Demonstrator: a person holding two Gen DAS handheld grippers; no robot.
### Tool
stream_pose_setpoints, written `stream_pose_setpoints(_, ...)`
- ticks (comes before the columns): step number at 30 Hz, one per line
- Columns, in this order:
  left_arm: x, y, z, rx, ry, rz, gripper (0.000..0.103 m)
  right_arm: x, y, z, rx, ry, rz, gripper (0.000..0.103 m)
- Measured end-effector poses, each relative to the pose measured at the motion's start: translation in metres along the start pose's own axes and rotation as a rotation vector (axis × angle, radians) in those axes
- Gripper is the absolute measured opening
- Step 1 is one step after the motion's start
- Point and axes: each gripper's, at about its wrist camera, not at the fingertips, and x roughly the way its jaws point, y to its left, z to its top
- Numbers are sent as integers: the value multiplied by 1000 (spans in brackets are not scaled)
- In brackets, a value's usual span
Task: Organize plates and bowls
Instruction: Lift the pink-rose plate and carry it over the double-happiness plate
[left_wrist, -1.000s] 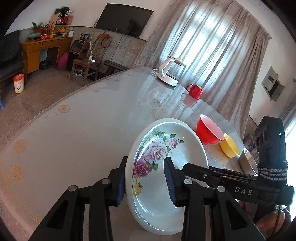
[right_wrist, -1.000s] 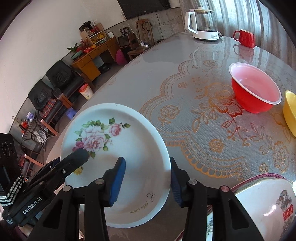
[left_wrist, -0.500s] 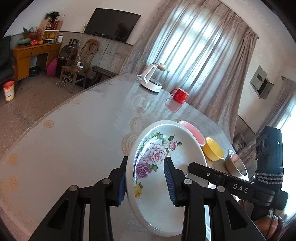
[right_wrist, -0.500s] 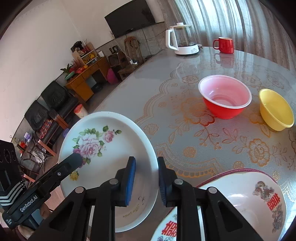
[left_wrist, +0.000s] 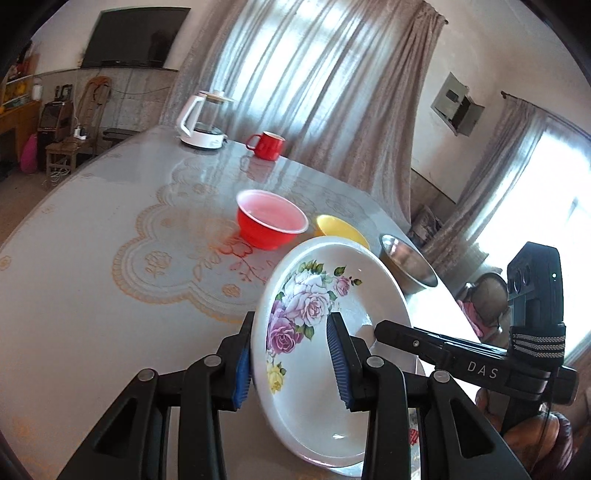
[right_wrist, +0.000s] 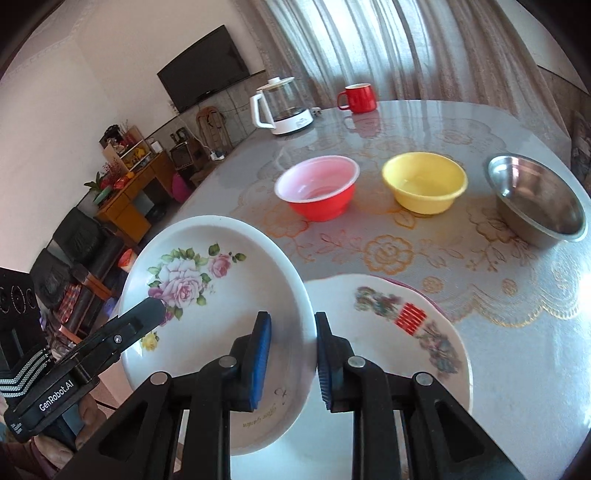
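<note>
A white plate with pink roses (left_wrist: 314, 295) hangs tilted above the table, held at two sides. My left gripper (left_wrist: 291, 358) is shut on its left rim. My right gripper (right_wrist: 291, 354) is shut on the opposite rim of that plate (right_wrist: 192, 280). Each view also shows the other gripper: the right gripper (left_wrist: 384, 328) at the plate's far side, the left gripper (right_wrist: 151, 306) over the roses. A second plate with a red emblem (right_wrist: 399, 317) lies just right of and under the held one. Beyond stand a red bowl (right_wrist: 317, 188), a yellow bowl (right_wrist: 424, 181) and a steel bowl (right_wrist: 535, 199).
The round table (left_wrist: 110, 221) carries a lace-patterned cover. A white kettle (left_wrist: 203, 122) and a red mug (left_wrist: 267, 144) stand at its far side by the curtains. The three bowls form a row across the middle. Chairs and a cabinet are off the table's left edge.
My right gripper's jaws closed onto the rose plate's rim. Both grippers then lifted the plate and carried it rightward, toward the emblem plate and the bowls.
</note>
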Motion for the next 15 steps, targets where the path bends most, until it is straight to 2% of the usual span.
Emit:
stream_pose_setpoints(5,24,-14,-12,34,98,-32,36,-9,-27,-18,44,28,-62,23)
stream_pose_setpoints(9,35,-21,-20,55,145,-49,36,-10,-46,-29,74,48,-92,23)
stream_pose_setpoints(15,51,-35,-31,128,206,-23,37,-14,-52,-39,44,54,-175,25)
